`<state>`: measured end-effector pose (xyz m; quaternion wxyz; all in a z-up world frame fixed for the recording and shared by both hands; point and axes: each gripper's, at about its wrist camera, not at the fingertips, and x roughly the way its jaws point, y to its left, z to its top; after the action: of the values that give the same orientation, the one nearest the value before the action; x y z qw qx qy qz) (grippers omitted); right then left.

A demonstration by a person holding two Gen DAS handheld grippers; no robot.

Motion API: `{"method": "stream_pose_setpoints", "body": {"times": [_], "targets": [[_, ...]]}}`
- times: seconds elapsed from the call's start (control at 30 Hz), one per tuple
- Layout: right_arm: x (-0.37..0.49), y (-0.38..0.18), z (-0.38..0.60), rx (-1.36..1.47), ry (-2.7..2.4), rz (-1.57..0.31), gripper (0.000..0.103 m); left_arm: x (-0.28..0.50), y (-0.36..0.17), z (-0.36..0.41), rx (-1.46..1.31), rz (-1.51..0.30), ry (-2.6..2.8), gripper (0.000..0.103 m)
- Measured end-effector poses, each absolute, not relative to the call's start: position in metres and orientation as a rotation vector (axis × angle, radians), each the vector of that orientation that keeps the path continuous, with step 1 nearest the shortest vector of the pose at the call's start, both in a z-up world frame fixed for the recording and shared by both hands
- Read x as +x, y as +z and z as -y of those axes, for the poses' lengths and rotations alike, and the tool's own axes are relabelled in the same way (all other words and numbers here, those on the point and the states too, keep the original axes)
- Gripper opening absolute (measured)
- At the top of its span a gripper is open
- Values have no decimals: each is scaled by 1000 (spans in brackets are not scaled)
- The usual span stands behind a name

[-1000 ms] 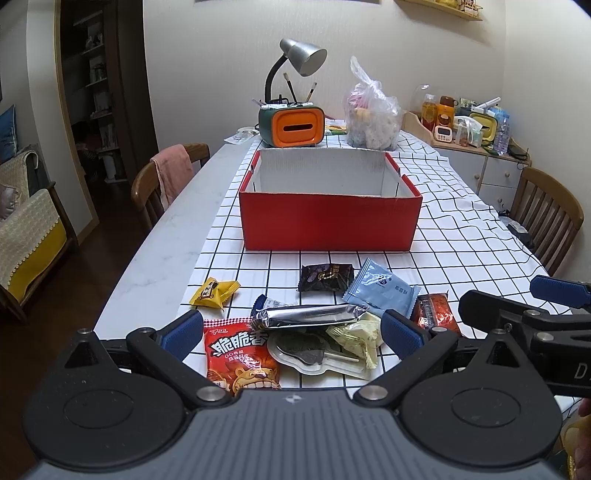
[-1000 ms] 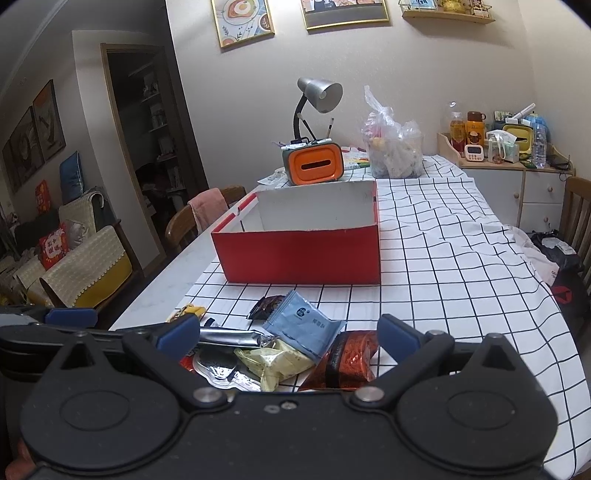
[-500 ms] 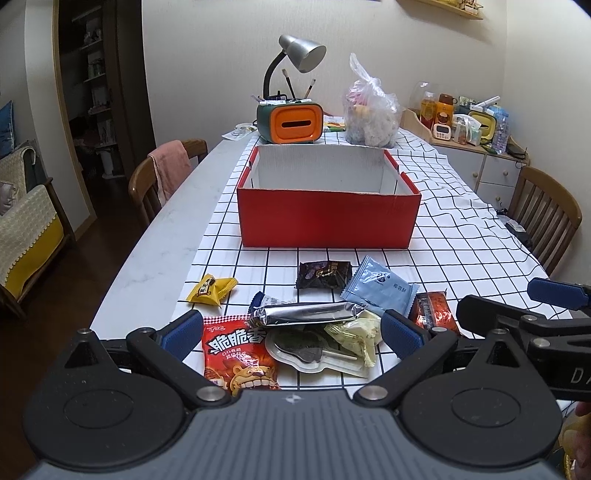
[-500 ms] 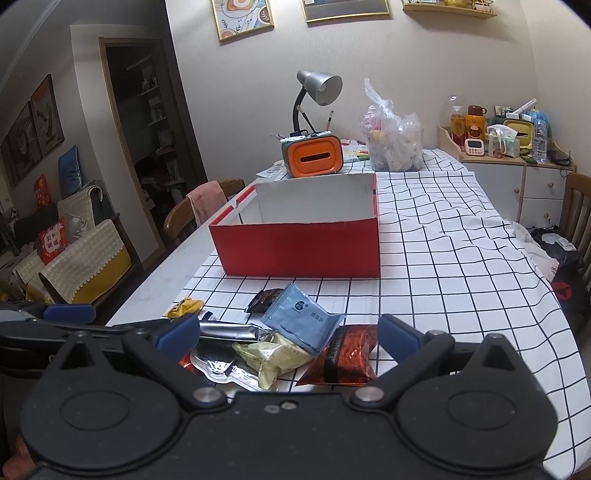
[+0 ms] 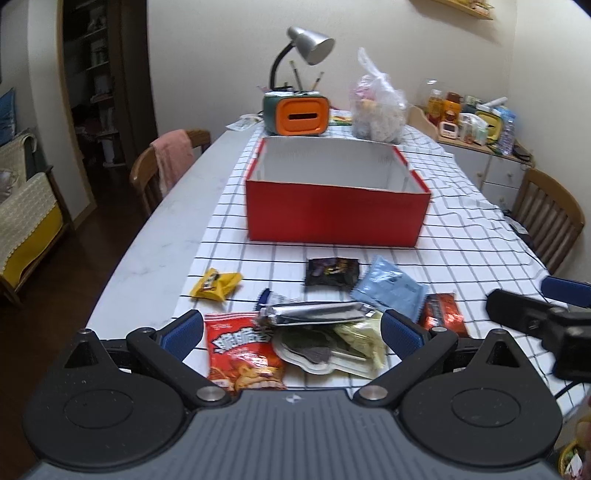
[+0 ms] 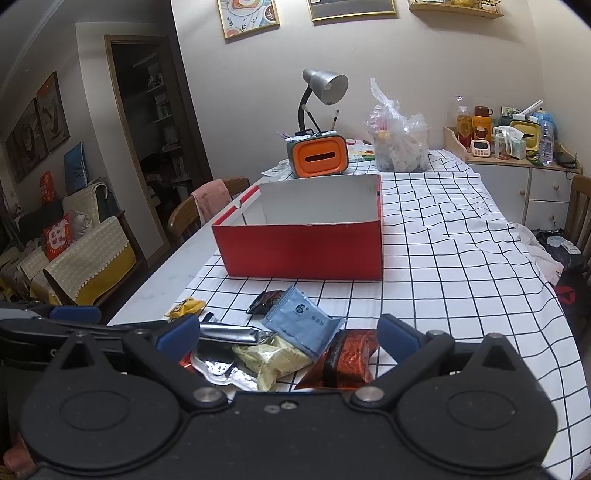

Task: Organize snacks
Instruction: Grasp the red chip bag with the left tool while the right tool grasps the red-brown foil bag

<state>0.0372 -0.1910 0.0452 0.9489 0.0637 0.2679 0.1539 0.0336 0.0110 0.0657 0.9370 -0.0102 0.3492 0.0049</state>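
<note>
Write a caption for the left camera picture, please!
Open left tongs hover over a snack pile before the red box.

Both grippers, left gripper [image 5: 291, 328] & right gripper [image 6: 288, 332]: black bodies, blue finger pads, silver pivot screws.

Clearly somebody's home dining room: a long table [image 6: 461, 236] covered with a checked cloth, wooden chairs [image 5: 550, 218] pulled up, framed pictures [image 6: 249, 16] hung above, a sofa [image 6: 85, 254] seen alongside.

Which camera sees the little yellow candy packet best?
The left wrist view. There the yellow candy packet lies whole on the tablecloth, apart from the pile. In the right wrist view it is smaller, at the pile's far left, just beyond the other hand-held gripper's arm.
</note>
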Motion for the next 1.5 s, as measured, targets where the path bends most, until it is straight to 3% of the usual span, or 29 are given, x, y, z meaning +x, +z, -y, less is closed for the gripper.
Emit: {"method": "stream_pose_setpoints", "body": {"times": [0.5,0.77,1.23,1.5], "targets": [[108,3,218,200,196,-722,96,91,13,-53,-88,-899,78,103],[135,-28,205,183,191,-825,87,101,-21,-59,-62,-995,99,103],[152,-51,196,153,186,-891,78,105,-39,-53,-31,-1024,40,102],[153,-59,192,145,203,-907,66,104,-46,-52,-33,-1044,24,84]]}}
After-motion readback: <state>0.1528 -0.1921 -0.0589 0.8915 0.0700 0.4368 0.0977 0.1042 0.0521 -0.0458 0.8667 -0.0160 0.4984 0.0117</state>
